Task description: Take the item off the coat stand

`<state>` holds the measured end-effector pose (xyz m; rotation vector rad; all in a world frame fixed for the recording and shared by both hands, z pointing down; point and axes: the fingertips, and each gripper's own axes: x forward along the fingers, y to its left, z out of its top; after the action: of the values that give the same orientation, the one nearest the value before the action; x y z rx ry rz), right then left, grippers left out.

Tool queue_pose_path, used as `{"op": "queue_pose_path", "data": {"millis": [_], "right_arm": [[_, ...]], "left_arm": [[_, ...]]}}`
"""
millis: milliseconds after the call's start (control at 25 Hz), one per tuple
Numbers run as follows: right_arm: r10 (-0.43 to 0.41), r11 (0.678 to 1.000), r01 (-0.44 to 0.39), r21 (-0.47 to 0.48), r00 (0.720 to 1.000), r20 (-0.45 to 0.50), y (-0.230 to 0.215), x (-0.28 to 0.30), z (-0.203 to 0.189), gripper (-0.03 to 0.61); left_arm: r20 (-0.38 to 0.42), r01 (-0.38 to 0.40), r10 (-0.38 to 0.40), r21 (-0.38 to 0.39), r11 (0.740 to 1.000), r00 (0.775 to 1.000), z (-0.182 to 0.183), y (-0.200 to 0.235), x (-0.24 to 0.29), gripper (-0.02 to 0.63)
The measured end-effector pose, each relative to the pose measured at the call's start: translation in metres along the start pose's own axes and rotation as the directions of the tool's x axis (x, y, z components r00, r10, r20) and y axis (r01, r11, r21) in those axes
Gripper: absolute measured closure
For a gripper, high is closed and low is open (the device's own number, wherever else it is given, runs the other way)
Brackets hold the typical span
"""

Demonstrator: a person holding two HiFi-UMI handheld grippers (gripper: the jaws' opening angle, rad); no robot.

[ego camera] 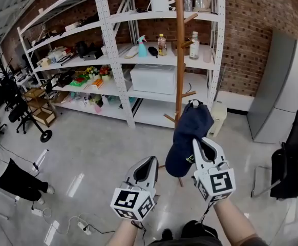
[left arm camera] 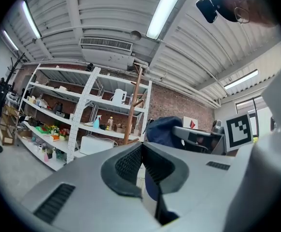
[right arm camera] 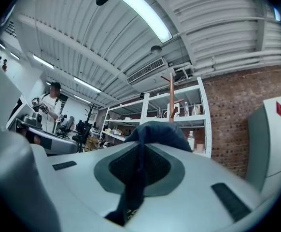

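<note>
A dark navy cap (ego camera: 190, 137) hangs in the air in front of the wooden coat stand (ego camera: 178, 50), clear of its pegs. My right gripper (ego camera: 199, 143) is shut on the cap, whose cloth shows pinched between the pads in the right gripper view (right arm camera: 141, 178). The cap (right arm camera: 157, 132) bulges above the jaws there. My left gripper (ego camera: 150, 163) is shut with nothing in it, just left of and below the cap. In the left gripper view the left gripper (left arm camera: 143, 166) has its pads together, with the cap (left arm camera: 162, 129) and the right gripper (left arm camera: 203, 138) beyond.
White metal shelving (ego camera: 113, 60) with bottles, boxes and a kettle stands behind the coat stand. A grey refrigerator (ego camera: 282, 86) is at right by the brick wall, a black chair (ego camera: 292, 158) below it. Office chairs (ego camera: 16, 111) and floor cables (ego camera: 62, 222) lie at left.
</note>
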<state>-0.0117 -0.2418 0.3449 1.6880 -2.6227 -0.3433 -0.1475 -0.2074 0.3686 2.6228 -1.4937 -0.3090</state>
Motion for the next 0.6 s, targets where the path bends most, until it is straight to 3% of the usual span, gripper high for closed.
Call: {"op": "queue_pose_path", "data": {"millis": [280,600], "right_arm": [[0.040,0.999,-0.040,0.019,0.999,0.011,0.002,-0.023,0.001,0.558],[0.088,0.996,-0.087,0.032,0.996,-0.026,-0.003,-0.074,-0.011,0.558]], "left_arm": [[0.028,-0.019,0.019,-0.002,1.000,0.999,0.008,-0.021,-0.011,0.606],[0.005,-0.053,0.053,0.000,0.999,0.999,-0.007,-0.067,-0.031,0.606]]}}
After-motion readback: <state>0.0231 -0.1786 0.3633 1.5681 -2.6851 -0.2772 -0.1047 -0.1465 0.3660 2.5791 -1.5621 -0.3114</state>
